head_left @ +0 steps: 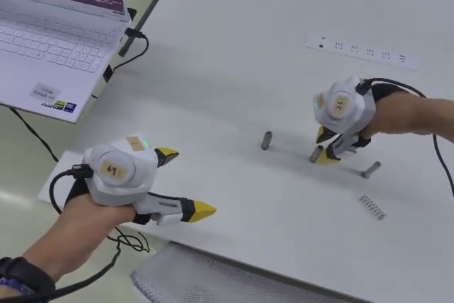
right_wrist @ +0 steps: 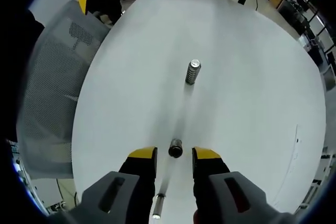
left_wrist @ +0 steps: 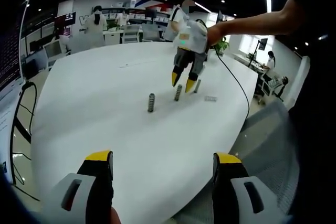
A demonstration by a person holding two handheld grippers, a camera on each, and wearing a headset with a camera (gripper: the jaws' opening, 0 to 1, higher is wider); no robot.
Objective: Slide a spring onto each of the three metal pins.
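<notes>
Right gripper point(right_wrist: 174, 157) released, jaws straddling upright spring-wrapped pin point(right_wrist: 175, 148), not touching. Second sprung pin point(right_wrist: 193, 72) upright ahead. Bare pin point(head_left: 370, 169), loose coiled spring point(head_left: 372, 206) lie just behind its jaws. Left gripper point(left_wrist: 163, 158) spread wide, empty.

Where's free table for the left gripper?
Free: the white table between the silver laptop and the upright spring-covered metal pin, and by the white power strip. Crowded: around the right gripper, bare lying pin and loose spring.

Left gripper point(head_left: 185, 181) level, fingers point(head_left: 201, 210) wide apart (right gripper point(head_left: 324, 147) downward, narrower gap)
</notes>
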